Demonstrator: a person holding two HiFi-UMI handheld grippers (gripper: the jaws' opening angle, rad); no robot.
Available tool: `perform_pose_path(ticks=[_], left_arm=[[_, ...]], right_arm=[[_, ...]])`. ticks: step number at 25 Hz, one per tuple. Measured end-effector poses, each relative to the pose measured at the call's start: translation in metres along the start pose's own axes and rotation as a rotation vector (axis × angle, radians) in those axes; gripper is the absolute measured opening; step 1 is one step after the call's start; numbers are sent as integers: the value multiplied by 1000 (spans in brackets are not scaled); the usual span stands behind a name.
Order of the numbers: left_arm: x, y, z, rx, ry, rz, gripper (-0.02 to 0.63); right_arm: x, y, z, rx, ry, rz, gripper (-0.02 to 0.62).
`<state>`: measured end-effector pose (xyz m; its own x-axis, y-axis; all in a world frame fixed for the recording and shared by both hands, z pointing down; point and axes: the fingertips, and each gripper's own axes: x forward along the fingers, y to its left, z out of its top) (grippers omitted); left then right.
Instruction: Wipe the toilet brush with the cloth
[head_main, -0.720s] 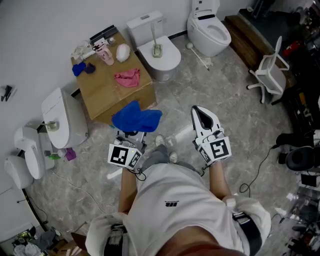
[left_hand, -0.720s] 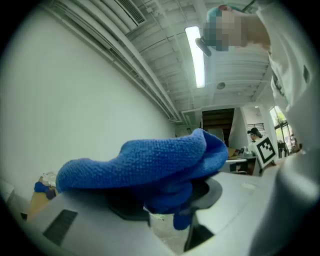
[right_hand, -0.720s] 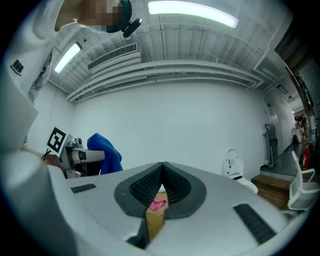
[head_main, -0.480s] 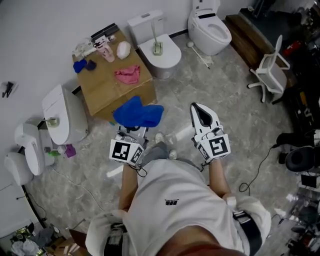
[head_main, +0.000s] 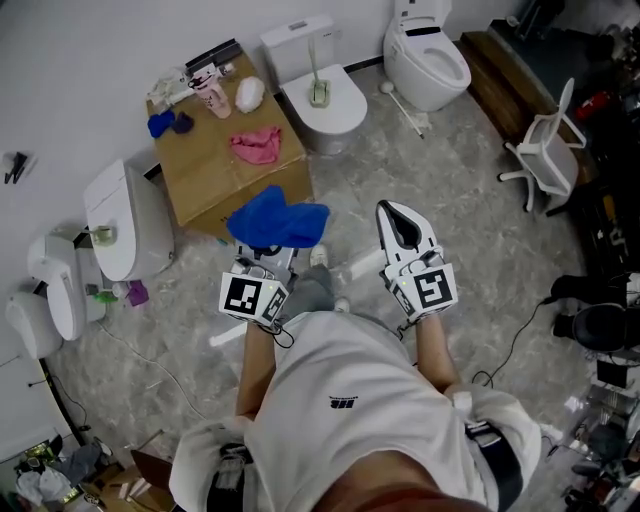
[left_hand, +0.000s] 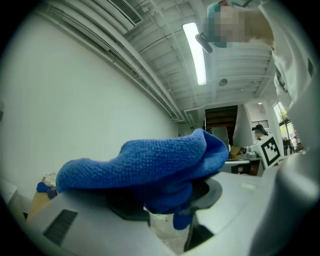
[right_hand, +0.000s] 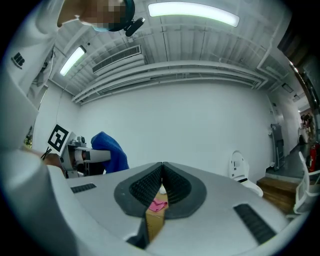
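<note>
Two grippers: the left gripper (head_main: 266, 256) clamps the blue cloth (head_main: 277, 222) (draped over its jaws), the right gripper (head_main: 394, 213) is closed, holding nothing.

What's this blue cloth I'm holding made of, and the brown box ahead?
Blue cloth: probably microfibre, matte. A fine nubby looped weave shows, and it drapes softly.
Brown box: likely cardboard, dull tan, with flat faces and crisp folded edges.
</note>
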<state>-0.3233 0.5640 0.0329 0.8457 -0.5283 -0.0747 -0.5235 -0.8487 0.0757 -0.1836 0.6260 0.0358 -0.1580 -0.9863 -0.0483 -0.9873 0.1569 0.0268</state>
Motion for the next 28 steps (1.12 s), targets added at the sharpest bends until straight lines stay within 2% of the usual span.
perform_pose_path(ticks=[10,28], left_arm=[[67,47,-7,4,16,-26,187],[216,174,-24,-19,64,-110,184]], right_arm=[[70,-39,-10,3,18,-21,-5],[233,-119,-38,13,90,-97,-5]])
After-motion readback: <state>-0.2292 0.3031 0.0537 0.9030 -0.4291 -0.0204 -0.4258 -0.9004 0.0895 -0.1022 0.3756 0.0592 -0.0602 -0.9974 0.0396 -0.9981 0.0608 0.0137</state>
